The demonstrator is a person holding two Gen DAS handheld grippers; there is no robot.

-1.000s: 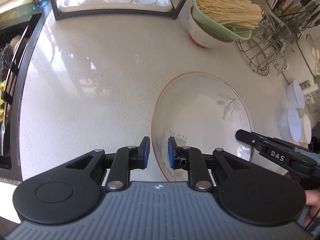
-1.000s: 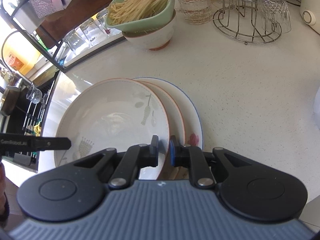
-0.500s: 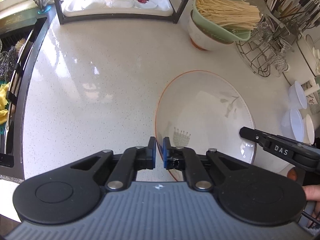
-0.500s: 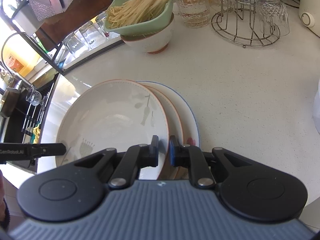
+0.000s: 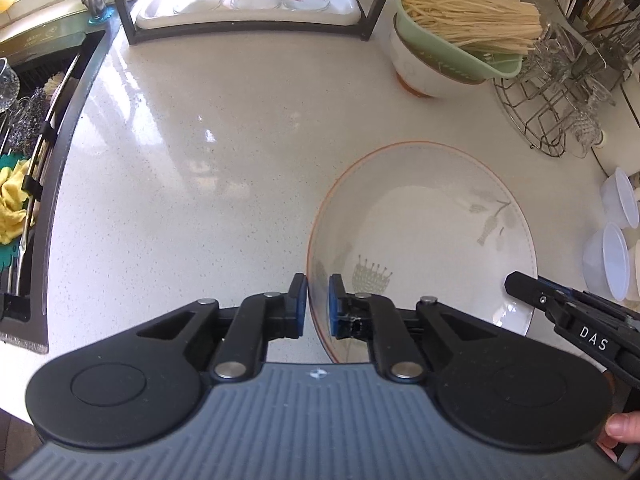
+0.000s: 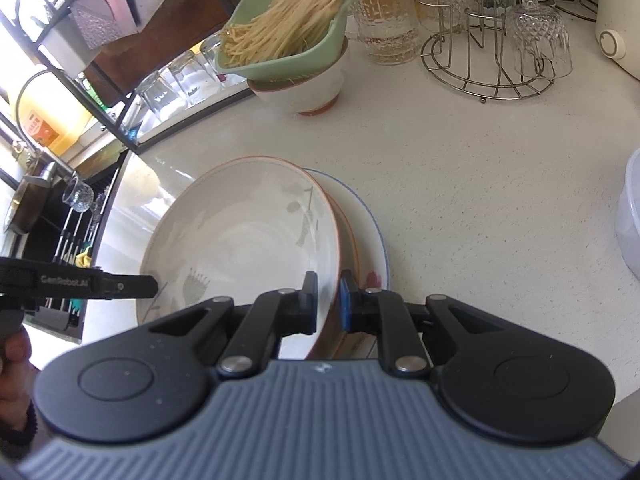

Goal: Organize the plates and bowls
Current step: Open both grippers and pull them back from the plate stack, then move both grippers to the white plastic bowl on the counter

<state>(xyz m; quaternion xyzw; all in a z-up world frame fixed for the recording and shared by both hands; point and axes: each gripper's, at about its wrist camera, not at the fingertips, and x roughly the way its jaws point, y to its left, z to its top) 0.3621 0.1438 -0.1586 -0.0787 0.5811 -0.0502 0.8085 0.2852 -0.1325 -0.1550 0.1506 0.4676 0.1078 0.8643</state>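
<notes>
Now both tools, left tool (image 5: pixel 318 300) and right tool (image 6: pixel 328 300), pinch opposite rims of the top plate (image 6: pixel 248 236) (glazed, brittle, likely slippery) on the stack, near the noodle bowl (image 6: pixel 298 92); rim grips suit it.

Your left gripper (image 5: pixel 318 300) and right gripper (image 6: pixel 328 300): matte black linkages, silver pivot screws, blue finger pads (image 5: pixel 333 308), ribbed grey housings. White lettering "DAS" on the right unit, "GenRobot.AI" on the left. Bare fingertip skin (image 5: pixel 620 426) visible.
</notes>
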